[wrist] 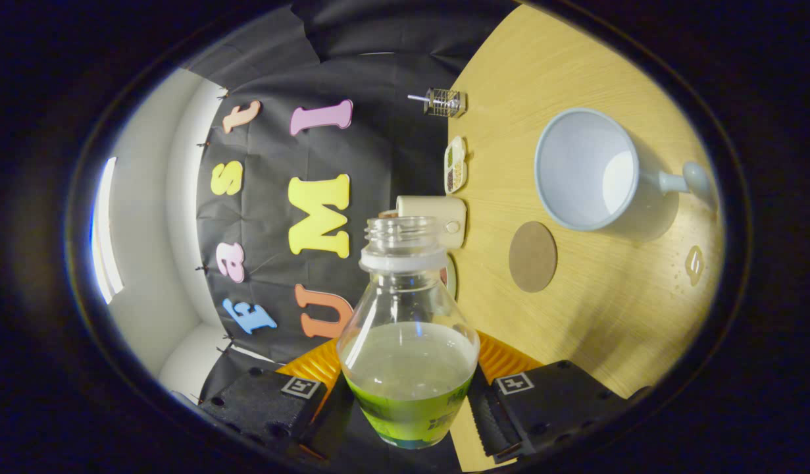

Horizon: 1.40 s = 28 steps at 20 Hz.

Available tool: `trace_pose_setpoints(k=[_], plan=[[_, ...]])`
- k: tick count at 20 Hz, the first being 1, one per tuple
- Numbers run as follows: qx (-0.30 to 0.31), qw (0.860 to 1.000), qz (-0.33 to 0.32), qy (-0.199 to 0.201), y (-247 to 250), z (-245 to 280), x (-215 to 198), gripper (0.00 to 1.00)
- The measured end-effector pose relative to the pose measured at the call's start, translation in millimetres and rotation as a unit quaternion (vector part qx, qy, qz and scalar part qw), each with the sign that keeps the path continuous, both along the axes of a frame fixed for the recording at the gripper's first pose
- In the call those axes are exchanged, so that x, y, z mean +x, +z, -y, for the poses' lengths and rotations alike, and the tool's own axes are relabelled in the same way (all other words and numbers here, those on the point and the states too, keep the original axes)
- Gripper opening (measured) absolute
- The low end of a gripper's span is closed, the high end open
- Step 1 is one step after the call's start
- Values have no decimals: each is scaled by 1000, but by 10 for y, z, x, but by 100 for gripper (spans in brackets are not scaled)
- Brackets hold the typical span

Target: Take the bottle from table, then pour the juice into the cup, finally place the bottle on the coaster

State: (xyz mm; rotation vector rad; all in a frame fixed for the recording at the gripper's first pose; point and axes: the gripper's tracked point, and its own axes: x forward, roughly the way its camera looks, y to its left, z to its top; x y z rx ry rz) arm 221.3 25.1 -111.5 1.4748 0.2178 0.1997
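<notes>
- The gripper (pixel 408 395) is clamped on a clear plastic bottle (pixel 408 342); one finger presses each side of the bottle's lower body, so the bottle sits squarely between them.
- The bottle has no cap on its threaded neck, which points straight ahead, away from the fingers. Pale green juice (pixel 408 382) fills the lower part of it, and a green label wraps the base.
- The whole view is rolled on its side, so the light wooden table (pixel 576 316) stands like a wall beside the bottle.
- A pale blue cup with a side handle (pixel 585 170) rests on the table, well beyond the fingers and off to one side of the bottle's neck; its inside looks empty.
- A round brown coaster (pixel 532 256) lies flat on the table between the cup and the bottle, touching neither.
- At the table's far edge sit a cream box-shaped object (pixel 437 217), a small divided dish (pixel 455 164) and a little wire holder (pixel 442 102).
</notes>
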Motion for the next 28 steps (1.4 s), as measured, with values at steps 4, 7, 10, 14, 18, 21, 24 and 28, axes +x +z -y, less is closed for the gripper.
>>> trace_pose_setpoints(k=[4, 7, 10, 14, 18, 21, 24, 28], plan=[[31, 999, 12, -3, 87, 114, -9, 81], [31, 999, 7, 4, 42, 111, -14, 81], [41, 999, -2, 4, 19, 139, -24, 81], [48, 999, -6, 7, 14, 163, -5, 81], [64, 998, -13, 6, 0, 253, 1, 81], [72, 997, -18, 12, -11, 262, -5, 81], [86, 996, -18, 14, -2, 289, -25, 81], [97, 995, -17, 16, -7, 324, -35, 81]])
